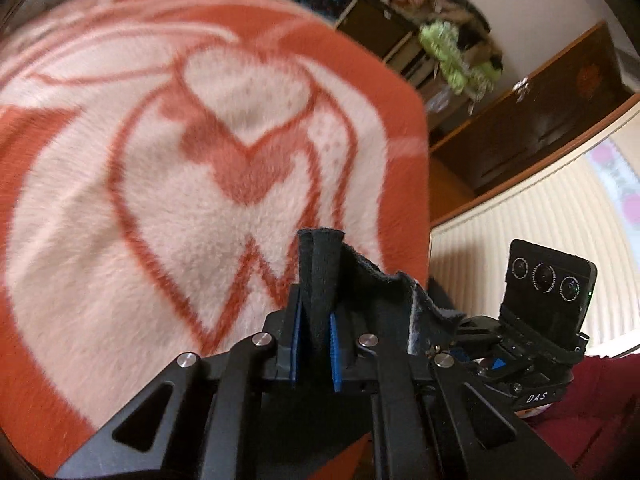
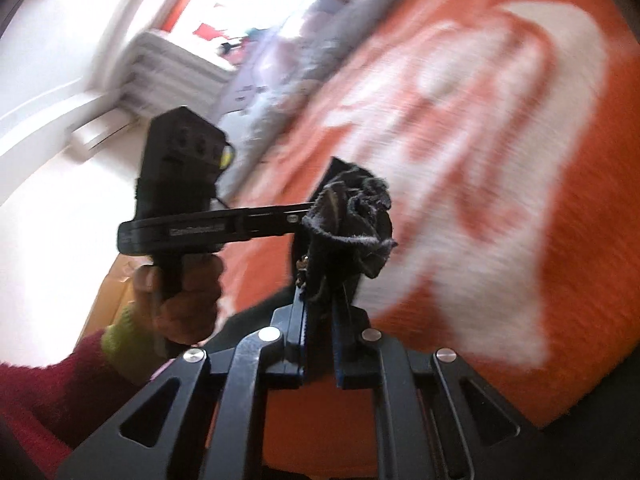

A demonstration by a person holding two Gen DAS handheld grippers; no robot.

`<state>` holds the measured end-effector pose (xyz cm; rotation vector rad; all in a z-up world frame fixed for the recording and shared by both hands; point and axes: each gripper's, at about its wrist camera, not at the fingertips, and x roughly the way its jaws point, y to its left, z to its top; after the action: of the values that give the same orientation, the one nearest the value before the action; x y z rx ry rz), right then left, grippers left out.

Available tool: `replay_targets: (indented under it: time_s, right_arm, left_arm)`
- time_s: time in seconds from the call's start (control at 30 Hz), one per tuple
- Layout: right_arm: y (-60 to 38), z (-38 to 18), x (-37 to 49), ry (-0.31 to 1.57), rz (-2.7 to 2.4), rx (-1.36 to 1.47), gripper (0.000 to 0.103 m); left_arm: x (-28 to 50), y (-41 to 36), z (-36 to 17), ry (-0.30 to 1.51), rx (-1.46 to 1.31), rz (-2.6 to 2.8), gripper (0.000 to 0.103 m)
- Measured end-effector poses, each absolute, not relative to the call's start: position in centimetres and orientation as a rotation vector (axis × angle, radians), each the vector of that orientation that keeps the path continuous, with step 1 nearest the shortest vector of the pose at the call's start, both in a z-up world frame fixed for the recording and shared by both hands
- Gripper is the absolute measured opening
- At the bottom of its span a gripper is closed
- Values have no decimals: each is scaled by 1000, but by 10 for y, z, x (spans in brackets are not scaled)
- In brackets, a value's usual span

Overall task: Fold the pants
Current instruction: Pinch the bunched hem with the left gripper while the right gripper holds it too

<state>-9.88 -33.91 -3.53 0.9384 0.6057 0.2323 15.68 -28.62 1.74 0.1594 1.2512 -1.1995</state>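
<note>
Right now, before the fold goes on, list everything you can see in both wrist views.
pants: one, black, bunched edge pinched in both tools, lifted above the blanket
blanket: one, orange and cream with a heart pattern, spread under the tools
cabinets: dark brown wood, along the far wall
clothes pile: green, red and dark items, heaped on the cabinets
radiator: one, white, ribbed, under the window
left tool: black with blue pads, shut on the pants
right tool: black with blue pads, shut on the pants
hand: one, gripping the left tool's handle
sleeve: dark red with a yellow-green cuff
</note>
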Motion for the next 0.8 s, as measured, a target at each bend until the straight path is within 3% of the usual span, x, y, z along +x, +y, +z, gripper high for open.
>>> replay_targets:
  time_s: [0.37, 0.8]
  right_arm:
    - [-250, 19, -48, 660, 568, 729, 11]
    - [-170, -21, 10, 870, 699, 619, 11]
  left_arm:
    - [129, -168, 84, 1086, 22, -1074, 10]
    - [128, -55, 16, 1159, -245, -864, 10]
